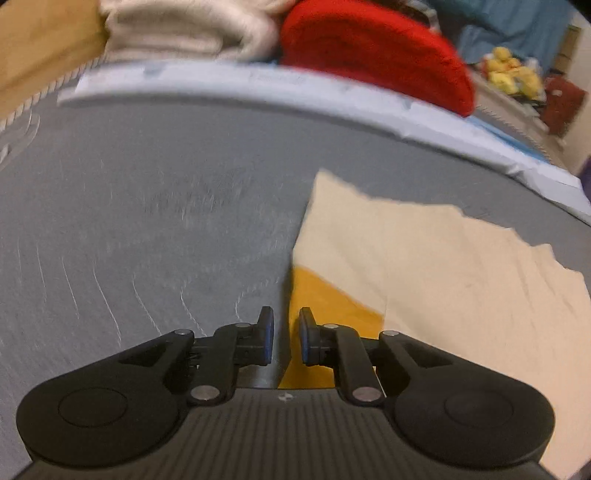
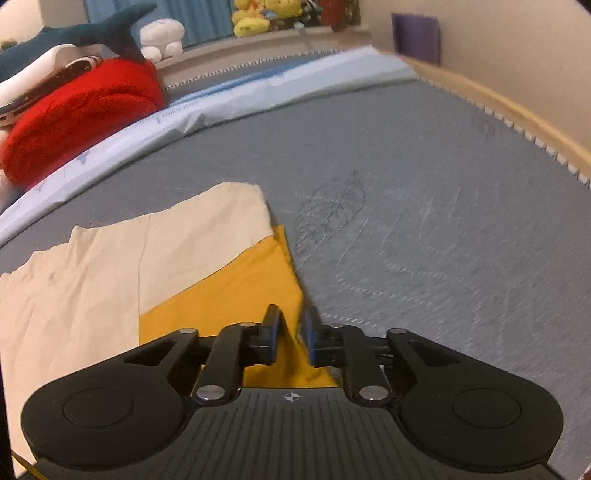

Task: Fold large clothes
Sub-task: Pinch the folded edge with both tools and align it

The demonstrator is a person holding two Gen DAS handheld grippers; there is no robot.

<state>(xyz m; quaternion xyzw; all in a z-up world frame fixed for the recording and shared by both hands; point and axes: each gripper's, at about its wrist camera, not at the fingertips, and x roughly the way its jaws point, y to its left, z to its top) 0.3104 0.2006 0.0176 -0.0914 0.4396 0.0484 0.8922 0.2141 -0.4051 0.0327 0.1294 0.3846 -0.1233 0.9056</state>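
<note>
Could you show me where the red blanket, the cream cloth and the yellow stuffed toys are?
red blanket (image 2: 85,110): right wrist view, middle of its fuzzy top.
cream cloth (image 1: 443,277): left wrist view, flat middle of the upper layer.
yellow stuffed toys (image 2: 258,16): right wrist view, body of one toy on the far ledge.

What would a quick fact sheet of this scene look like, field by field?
surface: grey bed cover
garment: cream and mustard-yellow cloth, lying flat, partly folded
left gripper: jaws slightly apart over the garment's edge, nothing visibly pinched
right gripper: jaws slightly apart, yellow edge between them, grip unclear
behind: red blanket, pale blue sheet, cream blanket
on the ledge: yellow plush toys, shark plush
fold: not finished
</note>
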